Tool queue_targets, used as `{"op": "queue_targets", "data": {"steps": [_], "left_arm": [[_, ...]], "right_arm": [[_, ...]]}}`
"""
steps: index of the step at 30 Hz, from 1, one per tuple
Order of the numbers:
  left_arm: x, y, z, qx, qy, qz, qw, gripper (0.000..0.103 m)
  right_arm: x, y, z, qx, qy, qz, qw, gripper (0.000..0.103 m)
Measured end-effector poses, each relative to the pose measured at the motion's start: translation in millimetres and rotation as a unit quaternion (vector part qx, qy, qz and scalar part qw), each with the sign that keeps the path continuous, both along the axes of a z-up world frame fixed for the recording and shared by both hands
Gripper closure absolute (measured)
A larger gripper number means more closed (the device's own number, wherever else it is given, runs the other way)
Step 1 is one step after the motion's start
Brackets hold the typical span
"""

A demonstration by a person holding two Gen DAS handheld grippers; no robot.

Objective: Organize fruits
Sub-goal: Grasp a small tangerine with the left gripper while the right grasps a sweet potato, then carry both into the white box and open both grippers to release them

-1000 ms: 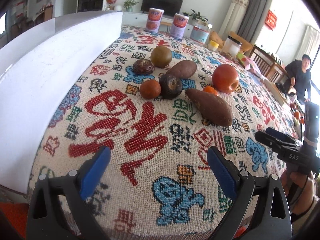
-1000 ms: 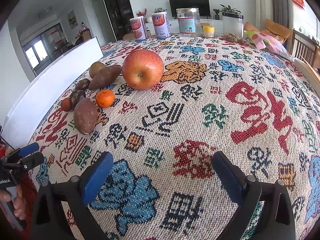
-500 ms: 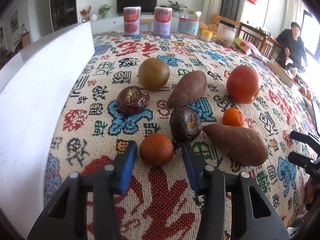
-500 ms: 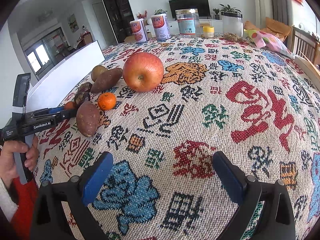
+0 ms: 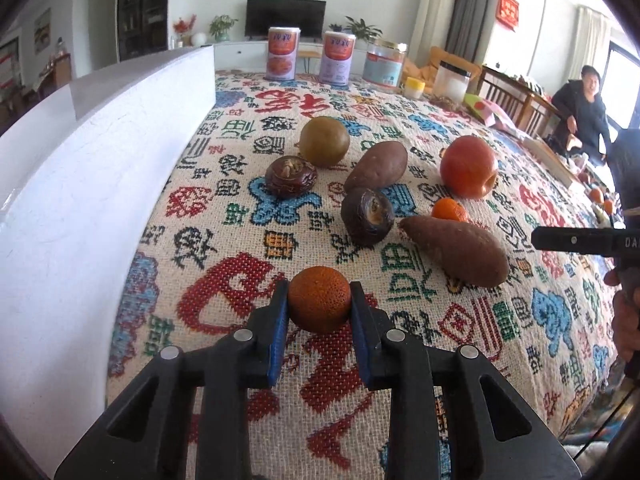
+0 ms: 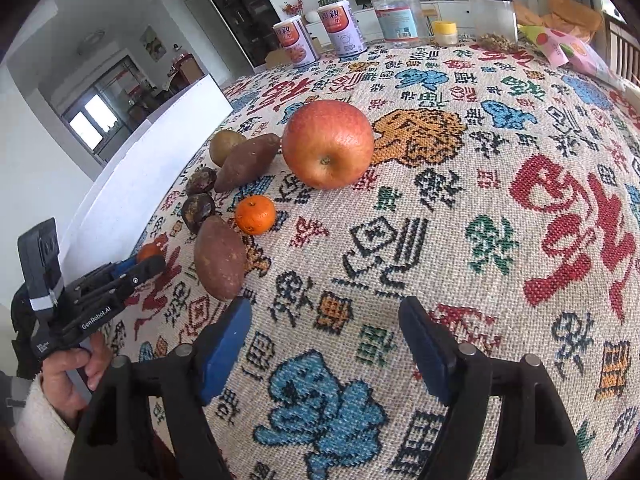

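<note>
On the patterned cloth [image 5: 208, 184] the apple [image 6: 328, 144], sweet potatoes and other fruit lie clustered beside the white board [image 5: 80, 184]. My left gripper [image 5: 319, 312], wide open a second ago, now pinches the dark orange [image 5: 319, 304], just off the cloth, so sorting can start. My right gripper [image 6: 326, 344] hangs open and empty.

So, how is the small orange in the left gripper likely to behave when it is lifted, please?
The small orange looks round, so it would probably roll if released. Its pitted skin should grip the left gripper pads fairly well. It is likely light.

left hand-held gripper [image 5: 319, 309] clamps a dark orange fruit [image 5: 319, 304] above the patterned tablecloth [image 5: 224, 304].
</note>
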State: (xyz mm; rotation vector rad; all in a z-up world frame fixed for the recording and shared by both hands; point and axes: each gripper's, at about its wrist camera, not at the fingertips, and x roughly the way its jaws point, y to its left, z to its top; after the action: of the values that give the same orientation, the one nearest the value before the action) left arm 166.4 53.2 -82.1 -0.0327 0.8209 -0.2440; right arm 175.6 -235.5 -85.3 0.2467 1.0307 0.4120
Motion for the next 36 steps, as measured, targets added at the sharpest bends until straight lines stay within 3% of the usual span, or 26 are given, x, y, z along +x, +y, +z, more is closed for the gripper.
{"op": "queue_targets", "data": {"steps": [4, 6, 8, 10, 12, 16, 19, 22, 23, 28, 33, 36], "left_arm": [[-9.4, 9.4, 8.1, -0.007, -0.008, 0.010, 0.9999, 0.075], [-12.8, 8.6, 13.9, -0.006, -0.012, 0.009, 0.9999, 0.075], [-15.0, 5.7, 18.6, -0.003, -0.020, 0.006, 0.9998, 0.075], [-15.7, 3.3, 19.9, 0.001, -0.021, 0.005, 0.9998, 0.075], [-17.6, 4.0, 19.9, 0.004, -0.020, 0.006, 0.9998, 0.075], [-22.5, 6.4, 22.3, 0.005, -0.019, 0.007, 0.9998, 0.075], [-24.0, 8.1, 26.0, 0.007, -0.019, 0.008, 0.9998, 0.075], [-23.2, 11.2, 28.7, 0.001, -0.017, 0.015, 0.9997, 0.075], [-23.2, 12.4, 29.8, -0.004, -0.017, 0.017, 0.9997, 0.075], [-30.8, 22.9, 44.3, -0.040, -0.026, 0.022, 0.9986, 0.075], [-38.5, 71.7, 91.1, -0.142, -0.044, 0.074, 0.9861, 0.075], [-36.6, 115.1, 113.8, -0.133, -0.055, 0.139, 0.9797, 0.075]], "right_arm": [[28.9, 15.5, 32.6, -0.016, -0.020, -0.022, 0.999, 0.039], [42.2, 31.2, 52.4, -0.017, -0.037, -0.003, 0.999, 0.039], [63.7, 55.7, 62.0, 0.015, -0.012, 0.035, 0.999, 0.039], [88.7, 88.9, 56.1, 0.016, 0.040, 0.061, 0.997, 0.039], [110.0, 116.7, 39.9, -0.021, 0.082, 0.056, 0.995, 0.039], [138.7, 142.5, 9.9, -0.097, 0.114, 0.010, 0.989, 0.042], [150.5, 149.4, 6.4, -0.109, 0.095, -0.010, 0.989, 0.046], [158.6, 151.0, -11.5, -0.109, 0.125, -0.017, 0.986, 0.054], [158.7, 154.4, -9.2, -0.122, 0.115, -0.011, 0.986, 0.061], [142.3, 154.5, 9.2, -0.149, 0.068, 0.012, 0.986, 0.062], [119.4, 150.6, 64.7, -0.068, 0.034, 0.037, 0.996, 0.062], [108.1, 184.8, 103.0, -0.001, 0.016, 0.088, 0.996, 0.062]]}}
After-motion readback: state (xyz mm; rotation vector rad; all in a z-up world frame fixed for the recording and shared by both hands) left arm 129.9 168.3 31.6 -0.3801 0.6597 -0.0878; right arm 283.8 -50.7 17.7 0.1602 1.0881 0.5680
